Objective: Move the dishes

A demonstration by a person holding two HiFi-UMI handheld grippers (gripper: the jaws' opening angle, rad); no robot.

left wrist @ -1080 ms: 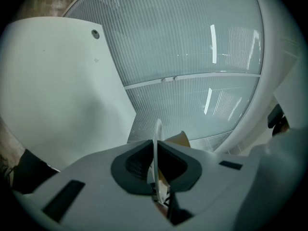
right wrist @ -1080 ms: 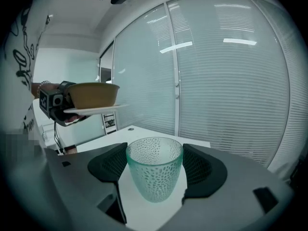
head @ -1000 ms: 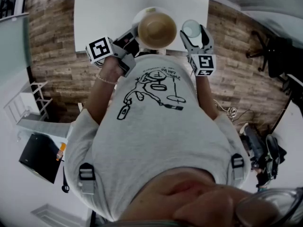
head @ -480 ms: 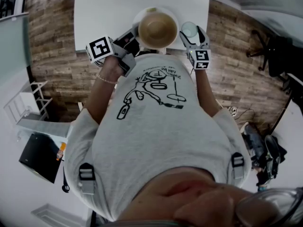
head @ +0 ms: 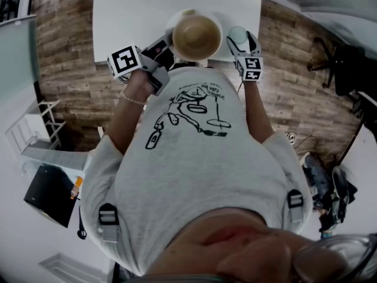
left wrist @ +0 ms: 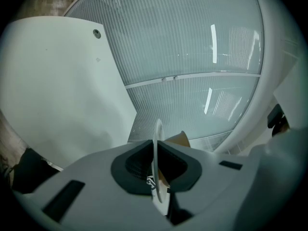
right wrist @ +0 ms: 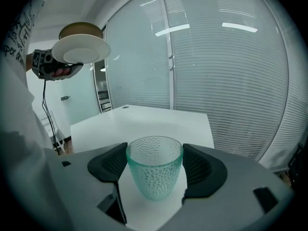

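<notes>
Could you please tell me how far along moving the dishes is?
Done: nothing visibly set down on the white table. In hand: the left claw clamps the plate, brown bowl on it; the right claw grips the green glass. Left: placing and releasing all three.

glass (right wrist: 155,174): clear greenish glass, dimpled all over, glossy
plate (right wrist: 81,49): white, smooth, with a glazed ceramic look
bowl (head: 195,35): brown, smooth inside with a soft sheen; I cannot tell the material
my right gripper (right wrist: 155,170): matt grey plastic shell
pads (right wrist: 198,166): dark, finely meshed, rubbery-looking
table (head: 135,10): white, smooth, matt
floor (head: 59,52): wood planks, grainy and dull
my shirt (head: 194,158): light grey cloth with black print
</notes>
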